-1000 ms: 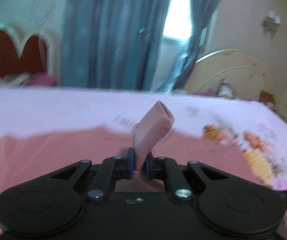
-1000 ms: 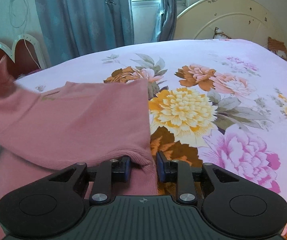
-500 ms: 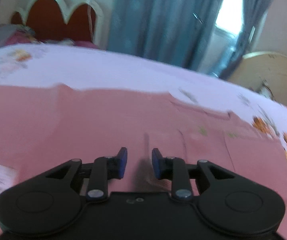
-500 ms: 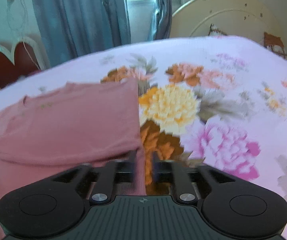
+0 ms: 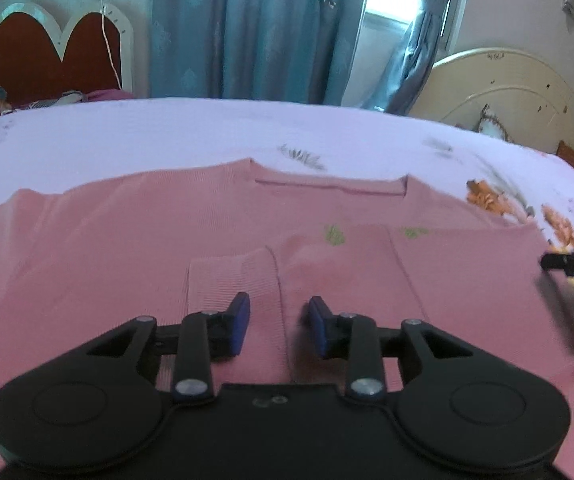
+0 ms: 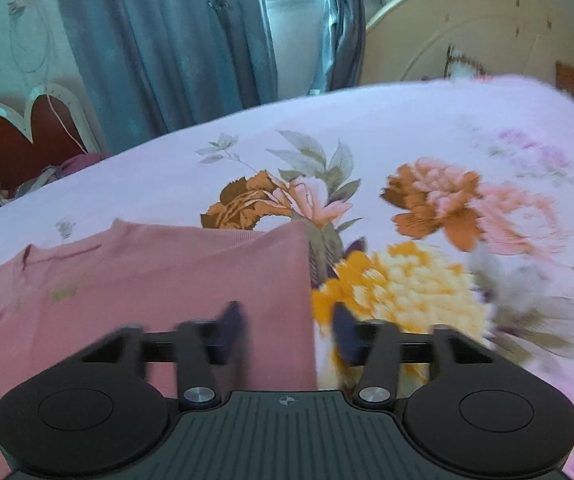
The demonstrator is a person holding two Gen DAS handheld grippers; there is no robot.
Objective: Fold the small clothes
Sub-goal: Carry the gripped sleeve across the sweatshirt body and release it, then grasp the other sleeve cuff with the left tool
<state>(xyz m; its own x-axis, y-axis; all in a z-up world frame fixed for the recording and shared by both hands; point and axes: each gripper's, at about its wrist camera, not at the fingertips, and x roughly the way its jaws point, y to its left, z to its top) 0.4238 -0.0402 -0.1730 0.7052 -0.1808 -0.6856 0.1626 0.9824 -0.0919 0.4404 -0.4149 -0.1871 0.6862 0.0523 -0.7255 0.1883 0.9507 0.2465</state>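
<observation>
Since a second earlier the pink cuff (image 5: 233, 276) had left the left gripper (image 5: 278, 326) and lay flat on the pink top (image 5: 135, 240), itself spread on the floral bedsheet (image 6: 427, 152) with neckline toward the curtains. Left jaws were opening, empty, cuff edge between them untouched. Right gripper (image 6: 287, 334) straddled the top's right folded edge, jaws closing but not yet pressing. Right hand was nearer that edge; it ran away from the gripper.

Fine-ribbed matt knit, pink garment (image 5: 127, 240); smooth printed floral cloth, bedsheet (image 6: 427, 128) toward 1 o'clock; matt black plastic, left gripper (image 5: 279, 326).
</observation>
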